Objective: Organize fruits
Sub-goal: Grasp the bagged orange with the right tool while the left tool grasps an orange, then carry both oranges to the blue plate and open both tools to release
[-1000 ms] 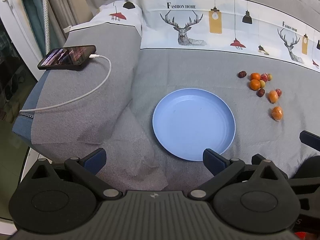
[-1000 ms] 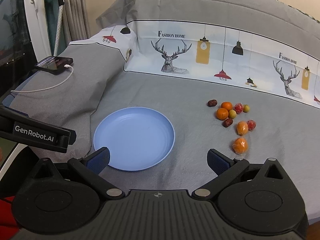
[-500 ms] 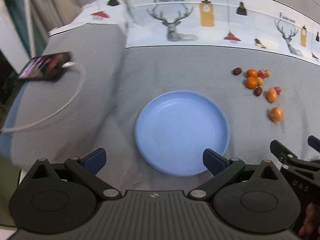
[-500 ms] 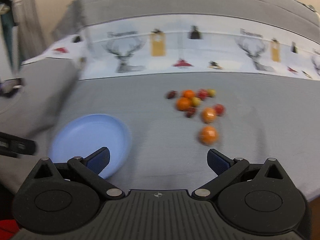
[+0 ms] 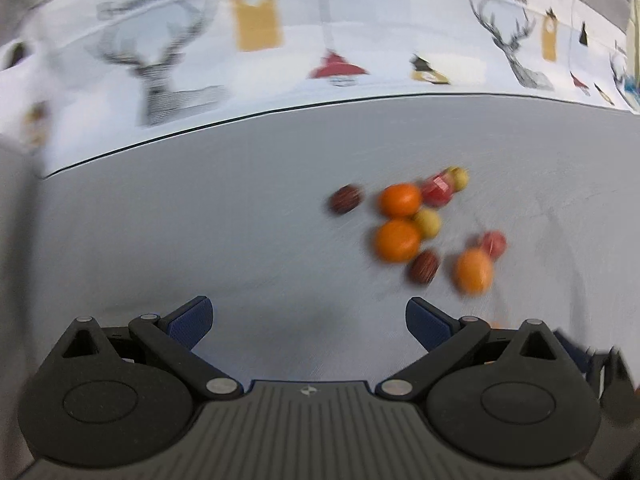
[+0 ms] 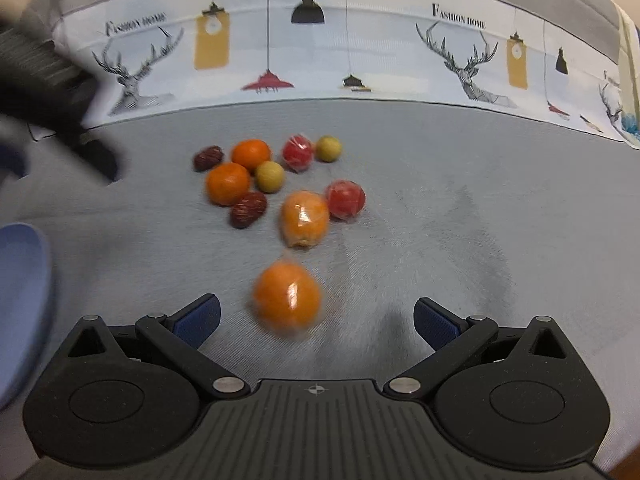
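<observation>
Nearest orange fruit (image 6: 287, 304), lower centre of right wrist view, film-wrapped: likely light, soft, slippery; pinch across widest middle, gently. Rest of fruit cluster (image 6: 276, 180) beyond, mid-frame, on grey bedsheet (image 6: 460, 220). Right gripper (image 6: 316, 316) fingers spread, empty. Left gripper (image 5: 308, 318) spread, empty. Blue plate (image 6: 20, 300) at left edge.

Both wrist cameras are looking forward and down over their own fingers at the grey bedspread (image 6: 460, 216), facing the deer-print band (image 6: 360, 40). The right view is sitting close behind the fruit cluster (image 6: 276, 184); the left is viewing that same cluster (image 5: 416, 224) from the left, blurred.
</observation>
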`<action>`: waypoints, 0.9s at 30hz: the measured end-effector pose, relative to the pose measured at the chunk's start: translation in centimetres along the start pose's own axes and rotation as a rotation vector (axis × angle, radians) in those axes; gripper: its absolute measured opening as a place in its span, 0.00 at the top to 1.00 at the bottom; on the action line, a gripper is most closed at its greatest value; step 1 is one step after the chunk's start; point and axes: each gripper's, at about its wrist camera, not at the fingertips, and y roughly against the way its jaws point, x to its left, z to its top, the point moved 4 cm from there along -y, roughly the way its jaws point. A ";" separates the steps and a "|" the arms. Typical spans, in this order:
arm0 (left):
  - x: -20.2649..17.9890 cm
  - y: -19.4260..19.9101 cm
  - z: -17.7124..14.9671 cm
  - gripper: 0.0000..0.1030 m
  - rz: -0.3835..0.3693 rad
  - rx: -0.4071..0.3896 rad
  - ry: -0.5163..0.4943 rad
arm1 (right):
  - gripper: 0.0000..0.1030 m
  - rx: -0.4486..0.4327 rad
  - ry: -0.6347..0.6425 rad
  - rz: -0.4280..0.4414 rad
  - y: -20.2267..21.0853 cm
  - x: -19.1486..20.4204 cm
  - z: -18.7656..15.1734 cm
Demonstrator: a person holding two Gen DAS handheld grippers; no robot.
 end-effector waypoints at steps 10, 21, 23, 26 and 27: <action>-3.9 -8.4 3.7 0.15 -0.085 0.085 -0.046 | 0.39 -0.051 0.041 0.034 -1.5 0.1 -0.3; -1.0 -3.0 2.4 0.63 -0.107 0.085 0.026 | 0.63 -0.151 -0.002 0.005 0.4 -1.3 1.2; 0.3 0.1 1.3 0.63 -0.077 0.056 0.036 | 0.63 -0.142 -0.008 -0.008 1.3 -1.7 1.5; 3.0 5.1 -1.3 0.63 -0.031 0.030 0.060 | 0.63 -0.160 -0.017 0.013 4.3 -1.9 2.1; 3.8 6.5 -2.2 0.63 -0.017 0.029 0.068 | 0.63 -0.173 -0.020 0.031 5.6 -1.8 2.2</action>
